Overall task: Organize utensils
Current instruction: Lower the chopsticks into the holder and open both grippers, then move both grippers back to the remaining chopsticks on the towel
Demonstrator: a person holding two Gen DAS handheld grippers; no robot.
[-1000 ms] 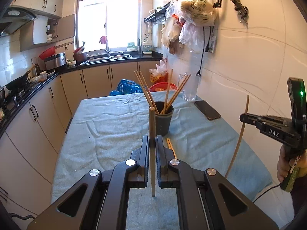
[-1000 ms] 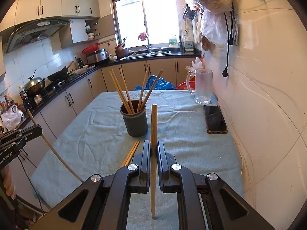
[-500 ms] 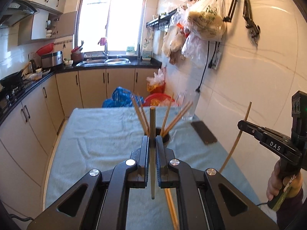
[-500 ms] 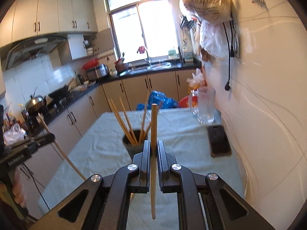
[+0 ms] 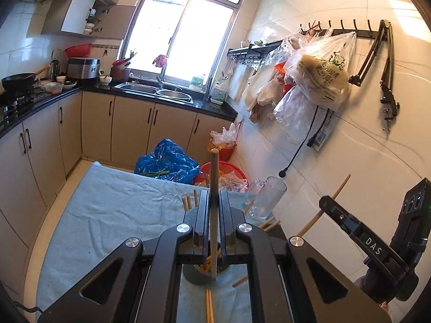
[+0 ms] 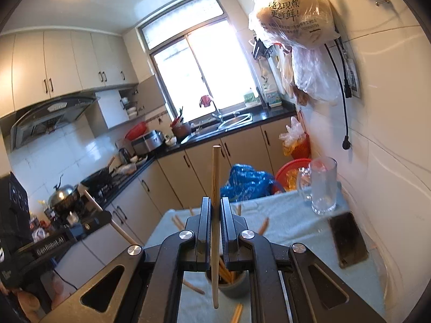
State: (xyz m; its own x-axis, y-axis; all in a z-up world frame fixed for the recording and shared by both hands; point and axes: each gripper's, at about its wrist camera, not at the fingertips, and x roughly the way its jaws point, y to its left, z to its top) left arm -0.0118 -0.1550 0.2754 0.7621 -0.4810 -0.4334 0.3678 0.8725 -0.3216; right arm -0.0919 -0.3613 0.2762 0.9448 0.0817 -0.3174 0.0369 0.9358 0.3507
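My left gripper [image 5: 214, 197] is shut on an upright wooden chopstick [image 5: 214, 172], whose lower tip hangs over the dark cup [image 5: 198, 276] of chopsticks just beneath the jaws. My right gripper [image 6: 214, 203] is shut on a second upright chopstick [image 6: 215, 169], its lower tip beside the same cup [image 6: 235, 285]. Each view shows the other tool at its side: the right gripper [image 5: 327, 205] clamps its stick, and the left gripper [image 6: 103, 216] clamps its own. Loose chopsticks [image 5: 208, 306] lie on the cloth near the cup.
The table wears a light blue cloth [image 5: 113, 210]. A glass mug [image 6: 322, 188] and a dark phone [image 6: 347, 239] sit along the tiled wall side. Beyond the table's far end are a blue bag [image 5: 167, 161], red baskets and the kitchen counters.
Both grippers have risen and moved forward with their chopsticks. The cup, earlier ahead of the jaws, now sits beneath them and is largely hidden.
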